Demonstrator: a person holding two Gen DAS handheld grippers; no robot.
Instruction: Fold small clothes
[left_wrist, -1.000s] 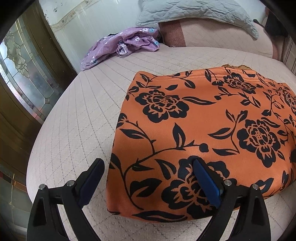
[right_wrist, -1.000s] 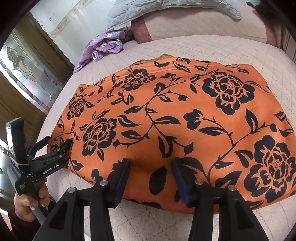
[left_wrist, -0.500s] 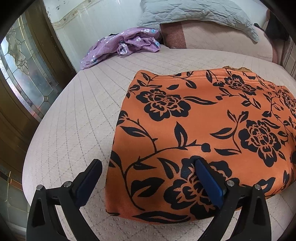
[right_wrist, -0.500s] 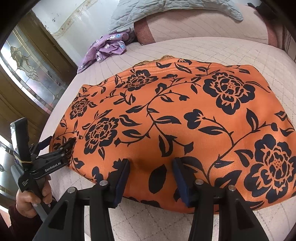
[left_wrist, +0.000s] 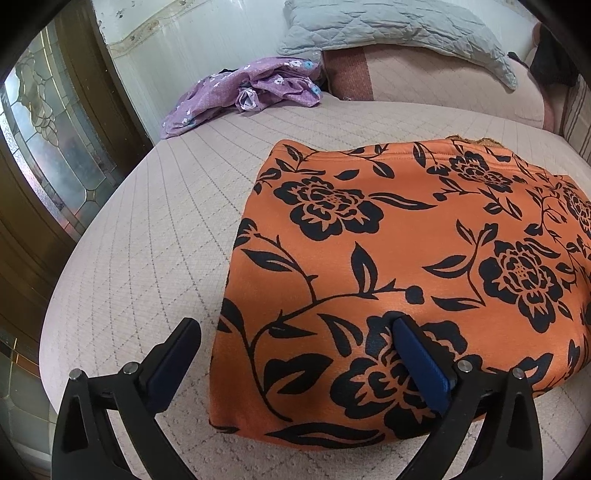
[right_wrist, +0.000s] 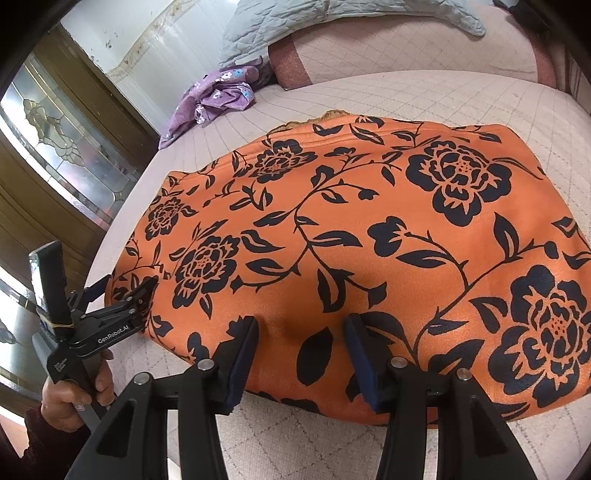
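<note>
A bed (left_wrist: 140, 236) with a pale quilted cover carries an orange cloth (left_wrist: 399, 258) with black flowers near its front edge. A crumpled purple garment (left_wrist: 251, 92) lies at the far left corner, beside a long pillow (left_wrist: 424, 81) along the far edge.

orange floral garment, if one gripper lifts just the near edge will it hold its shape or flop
The orange floral garment will probably flop: it lies soft and flat, following the bed. Its doubled near edge suggests layers may slide apart. The fabric looks knit-like and matte, so the right gripper should hold it without slipping.

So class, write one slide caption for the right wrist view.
Right gripper, open, over the near edge of the orange floral garment spread on the bed; left gripper at its left corner.
</note>
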